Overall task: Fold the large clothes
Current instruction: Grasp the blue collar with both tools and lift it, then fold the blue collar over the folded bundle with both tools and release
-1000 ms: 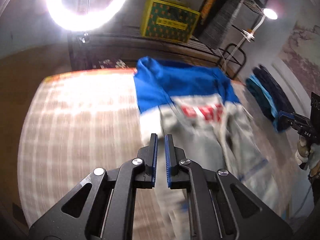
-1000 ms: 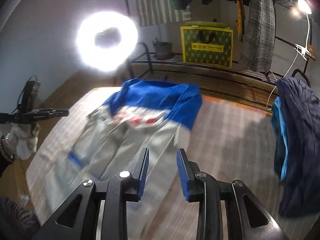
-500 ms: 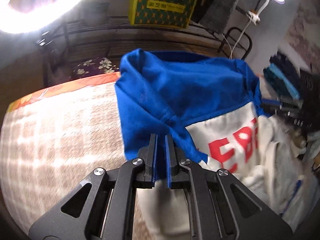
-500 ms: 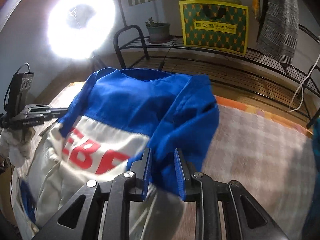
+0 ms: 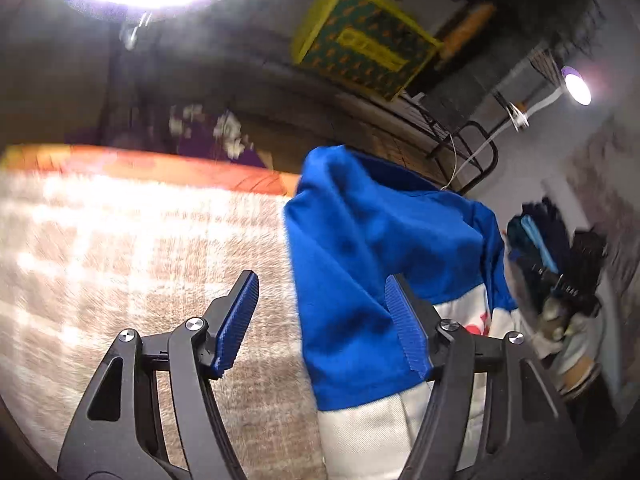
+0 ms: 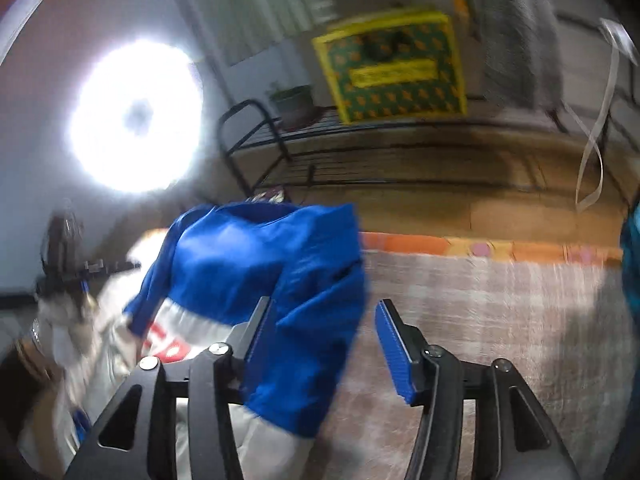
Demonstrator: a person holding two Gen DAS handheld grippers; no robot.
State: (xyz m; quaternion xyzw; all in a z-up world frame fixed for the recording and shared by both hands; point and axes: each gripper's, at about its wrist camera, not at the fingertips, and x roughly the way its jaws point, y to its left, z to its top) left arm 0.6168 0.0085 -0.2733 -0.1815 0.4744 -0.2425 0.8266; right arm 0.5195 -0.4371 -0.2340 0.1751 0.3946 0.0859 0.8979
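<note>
Jacket (image 5: 360,280) cloth lies between the jaws of both grippers, which have just been opening, evidently to release the folded-over blue half. Left gripper (image 5: 324,322) and right gripper (image 6: 326,350) stand wide; beyond them, plaid bed (image 5: 120,240).

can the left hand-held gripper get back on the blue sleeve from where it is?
Probably yes. The left hand-held gripper has just been opening; its jaws stand apart, and the blue sleeve hangs loose between them against the right pad, nothing else in the way. Closing should catch it.
</note>
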